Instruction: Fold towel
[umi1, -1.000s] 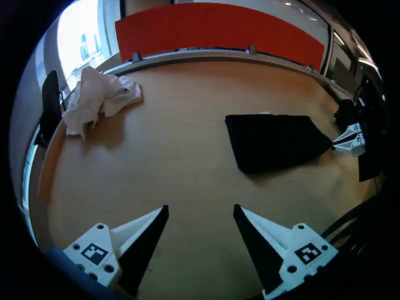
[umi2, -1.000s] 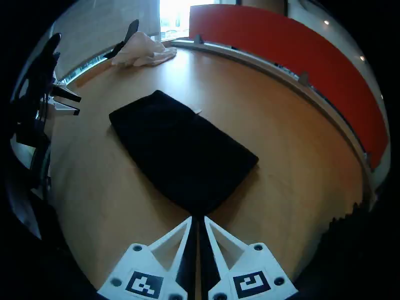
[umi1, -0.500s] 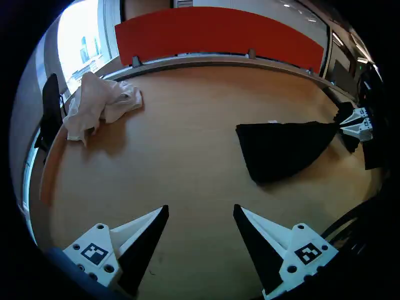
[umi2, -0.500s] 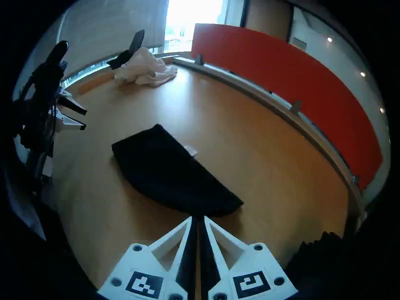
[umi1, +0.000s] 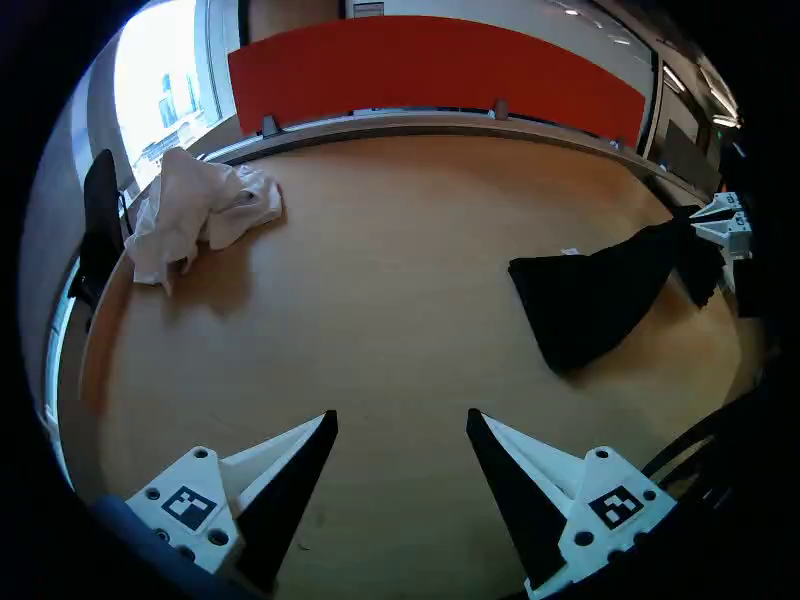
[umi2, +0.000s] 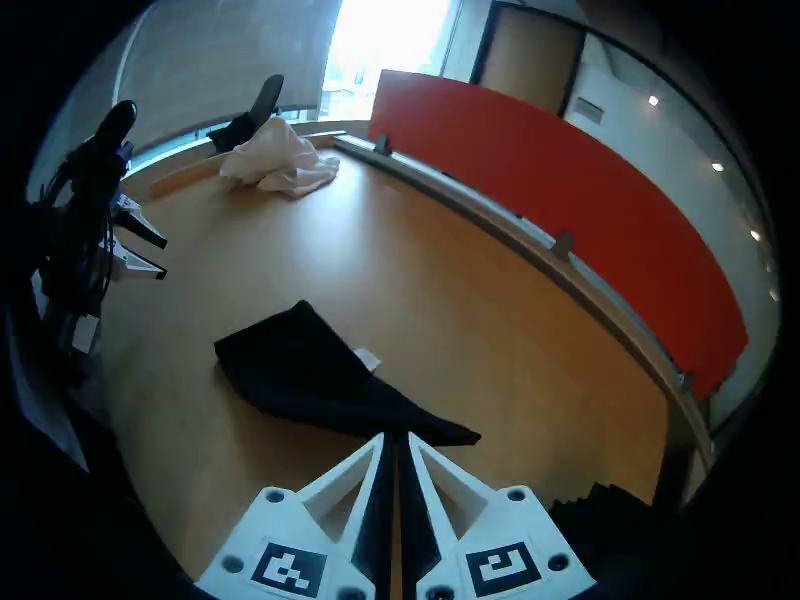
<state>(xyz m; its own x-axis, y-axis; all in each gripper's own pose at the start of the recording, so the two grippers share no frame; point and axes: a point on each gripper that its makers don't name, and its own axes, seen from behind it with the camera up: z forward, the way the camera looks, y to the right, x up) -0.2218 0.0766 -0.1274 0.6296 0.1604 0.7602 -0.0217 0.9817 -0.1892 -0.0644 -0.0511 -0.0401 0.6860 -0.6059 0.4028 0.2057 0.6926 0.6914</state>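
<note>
Both fingers of the right gripper pinch a corner of the black towel — the rest lies on the table. Left gripper gapes wide, empty; the towel's white tag is unreadable

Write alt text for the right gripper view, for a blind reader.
The right gripper, shut, holds one corner of a black towel raised off a wooden table. A crumpled pale cloth lies near a red partition.
</note>
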